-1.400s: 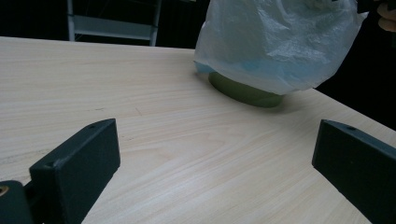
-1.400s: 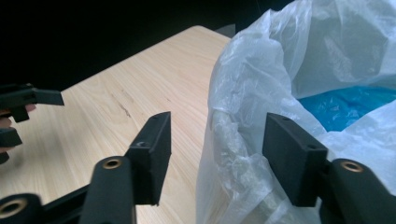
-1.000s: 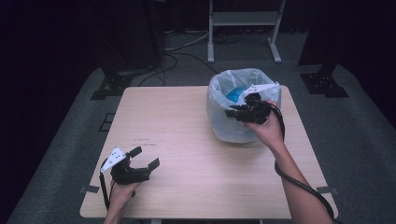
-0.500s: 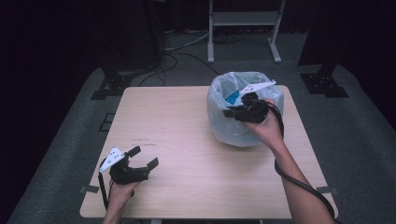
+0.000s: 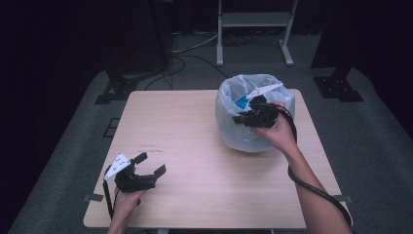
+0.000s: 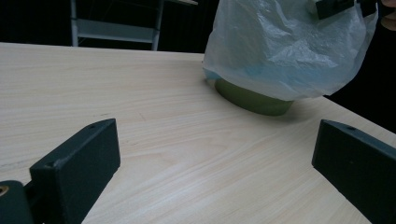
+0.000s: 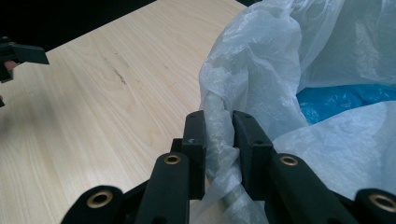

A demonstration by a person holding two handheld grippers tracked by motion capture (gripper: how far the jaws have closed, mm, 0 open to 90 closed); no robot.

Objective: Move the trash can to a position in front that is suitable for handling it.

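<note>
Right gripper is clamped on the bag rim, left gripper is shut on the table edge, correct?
Not quite. The left gripper is open and holds nothing, jaws wide apart over the table, as the left gripper view shows. The right gripper is clamped on the bag rim.

Bag (image 5: 234, 105): translucent white, blue patch (image 7: 341, 100) inside. Bin (image 6: 254, 99) under it: olive green. Table (image 5: 195, 136): pale wood grain, faint dark scuff near left. Both grippers black, brass rivets; left gripper (image 5: 146, 165) has a white plate with blue marks. Floor grey.
</note>
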